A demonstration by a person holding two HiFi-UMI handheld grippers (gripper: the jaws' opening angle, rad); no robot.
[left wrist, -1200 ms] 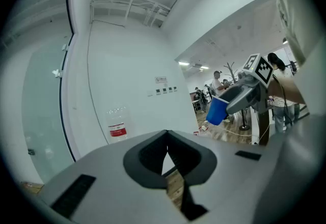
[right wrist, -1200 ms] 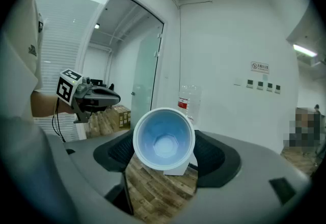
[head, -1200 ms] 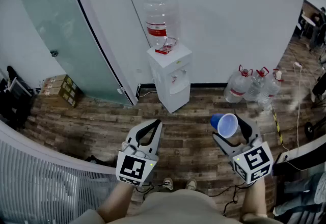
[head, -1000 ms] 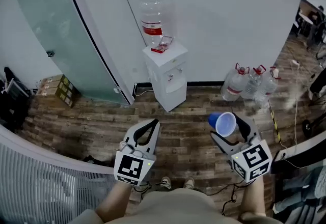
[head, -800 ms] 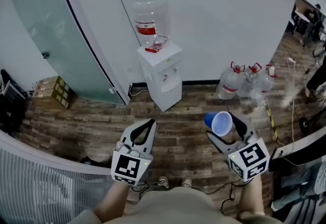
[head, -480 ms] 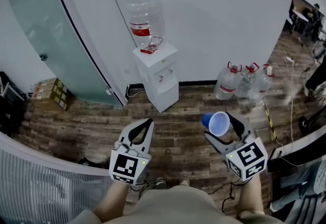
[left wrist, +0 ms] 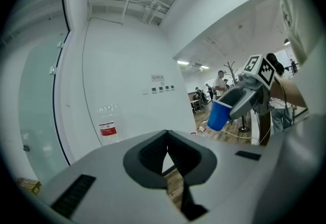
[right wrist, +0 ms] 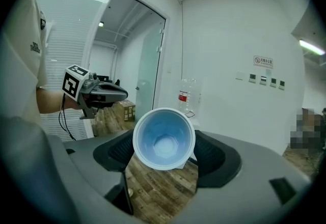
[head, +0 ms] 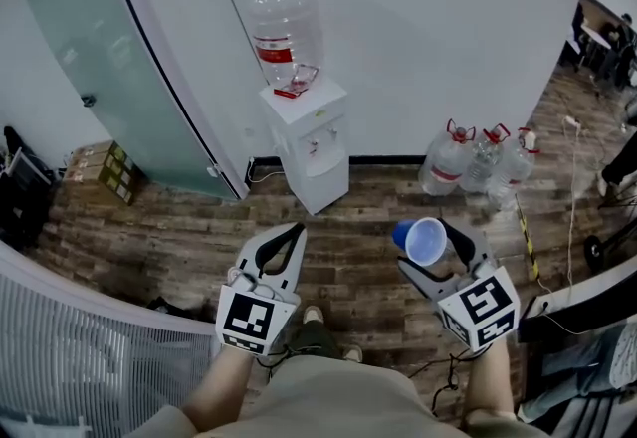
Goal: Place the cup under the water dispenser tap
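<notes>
White water dispenser (head: pixel 315 152) against the wall, its tap too small to make out, blue cup (head: pixel 425 241) in front of the dispenser and to the right, lying sideways, clamped in right gripper (head: pixel 434 248), left gripper (head: pixel 276 253) closed and empty, wooden floor (head: pixel 179 247), spare bottles (head: pixel 478 165) right of the dispenser.

My left hand-held gripper (head: pixel 295 228) points away, jaws seemingly tip to tip; my right hand-held gripper (head: pixel 428 249), beside it, clamps the cup (head: pixel 418 237).
</notes>
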